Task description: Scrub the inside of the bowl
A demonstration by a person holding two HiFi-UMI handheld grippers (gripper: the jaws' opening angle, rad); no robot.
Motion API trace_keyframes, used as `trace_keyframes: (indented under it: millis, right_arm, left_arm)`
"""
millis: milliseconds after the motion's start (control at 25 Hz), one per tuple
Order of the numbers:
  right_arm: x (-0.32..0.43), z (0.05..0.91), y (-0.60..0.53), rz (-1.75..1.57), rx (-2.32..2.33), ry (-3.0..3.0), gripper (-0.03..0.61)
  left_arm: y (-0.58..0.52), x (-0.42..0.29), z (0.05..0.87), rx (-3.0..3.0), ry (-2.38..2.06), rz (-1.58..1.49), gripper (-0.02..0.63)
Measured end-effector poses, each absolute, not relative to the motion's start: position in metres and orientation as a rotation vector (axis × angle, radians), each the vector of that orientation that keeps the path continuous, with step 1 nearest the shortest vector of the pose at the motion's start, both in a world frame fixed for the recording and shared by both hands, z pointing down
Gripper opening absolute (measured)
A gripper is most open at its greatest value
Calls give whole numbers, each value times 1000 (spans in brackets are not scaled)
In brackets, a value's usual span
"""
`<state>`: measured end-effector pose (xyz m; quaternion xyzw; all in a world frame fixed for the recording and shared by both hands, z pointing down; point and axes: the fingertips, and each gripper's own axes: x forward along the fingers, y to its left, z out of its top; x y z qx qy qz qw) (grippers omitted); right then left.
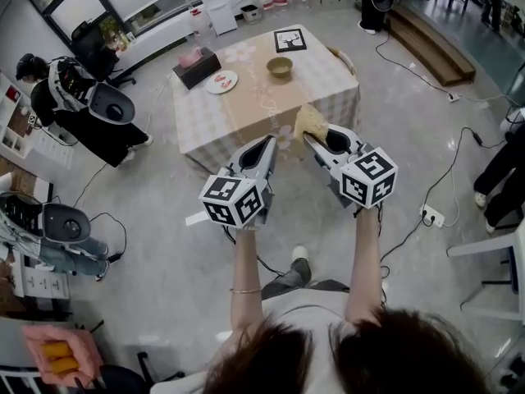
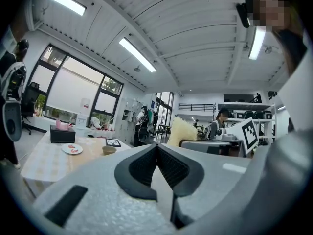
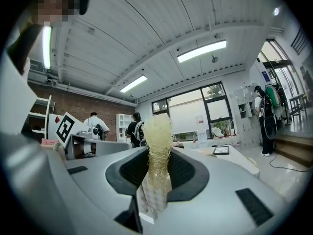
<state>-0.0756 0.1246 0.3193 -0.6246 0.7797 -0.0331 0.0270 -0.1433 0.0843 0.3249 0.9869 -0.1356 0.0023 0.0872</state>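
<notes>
There are two grippers, the left gripper (image 1: 269,142) and the right gripper (image 1: 312,137). There is one table (image 1: 328,84), and on it I count one bowl (image 1: 280,66), one plate (image 1: 221,81), one dark box (image 1: 197,66) and one black-and-white card (image 1: 289,40). There is one yellow mesh scrubber (image 1: 309,121).

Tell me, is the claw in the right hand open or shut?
Shut: in the right gripper view, the right claw pinches a yellowish fibrous scrubber between its pads.
</notes>
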Motion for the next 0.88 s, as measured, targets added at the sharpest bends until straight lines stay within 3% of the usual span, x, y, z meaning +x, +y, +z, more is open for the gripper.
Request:
trace_keyframes:
  millis: [880]
  right_arm:
    - [-20, 321, 32, -117, -2005, 2356, 95]
  left_arm:
    - [-17, -79, 326, 2927, -296, -8, 12]
